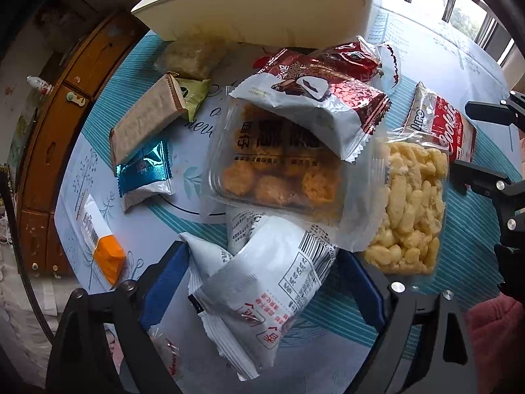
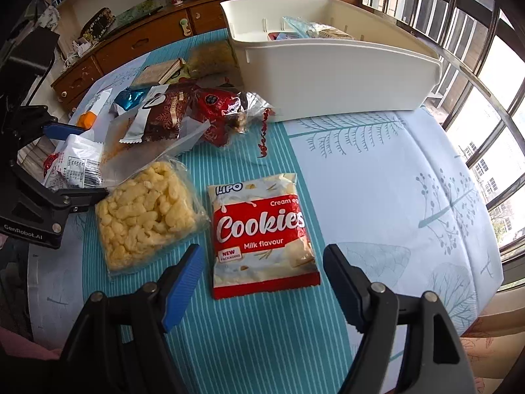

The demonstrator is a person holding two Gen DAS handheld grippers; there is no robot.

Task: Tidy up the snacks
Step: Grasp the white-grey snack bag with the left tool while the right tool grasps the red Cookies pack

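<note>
Between the left gripper's (image 1: 262, 289) spread jaws a white packet (image 1: 262, 292) was seen, ungripped; only the right view showed the red-and-white cookie bag (image 2: 262, 233) flat on the table (image 2: 393, 180) before the right gripper's (image 2: 262, 285) parted jaws.

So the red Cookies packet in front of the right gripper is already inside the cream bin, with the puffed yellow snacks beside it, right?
Not quite. The right wrist view shows the Cookies packet lying flat on the tablecloth, well short of the cream bin. The puffed yellow snacks do lie beside it, and the right gripper is open.
</note>
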